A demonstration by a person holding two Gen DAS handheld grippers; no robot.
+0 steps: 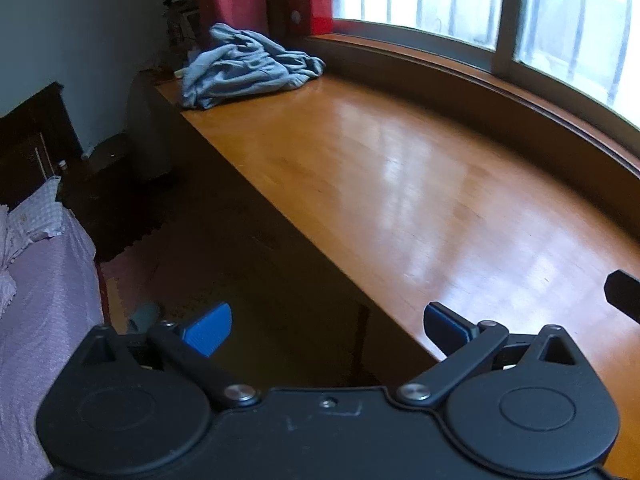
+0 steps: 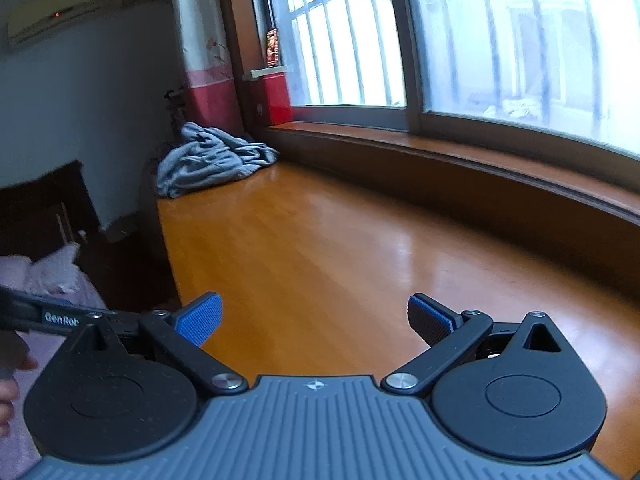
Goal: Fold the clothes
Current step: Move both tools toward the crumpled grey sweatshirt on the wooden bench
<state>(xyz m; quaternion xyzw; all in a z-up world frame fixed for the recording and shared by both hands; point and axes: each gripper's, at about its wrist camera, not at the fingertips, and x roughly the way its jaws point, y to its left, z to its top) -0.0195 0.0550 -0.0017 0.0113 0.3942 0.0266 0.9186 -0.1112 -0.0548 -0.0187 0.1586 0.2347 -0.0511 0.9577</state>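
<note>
- Left gripper (image 1: 327, 330): matt black plastic body, two round hub covers, black link arms fixed with silver rivets; one small screw at the centre of the top edge.
- Left gripper pads (image 1: 208, 330): blue, ribbed.
- Right gripper (image 2: 314, 322): grey ribbed central plate with a small cross mark, black hubs, silver rivets, triangular cut-outs.
- Right gripper pads (image 2: 200, 319): blue, finely textured.
- White lettering "GenRob" on the black bar at the left of the right wrist view.

Barred windows (image 2: 440, 40) admit daylight onto a glossy wooden platform (image 1: 400, 184). A bed with lilac bedding (image 1: 44, 304) stands beside it.
</note>
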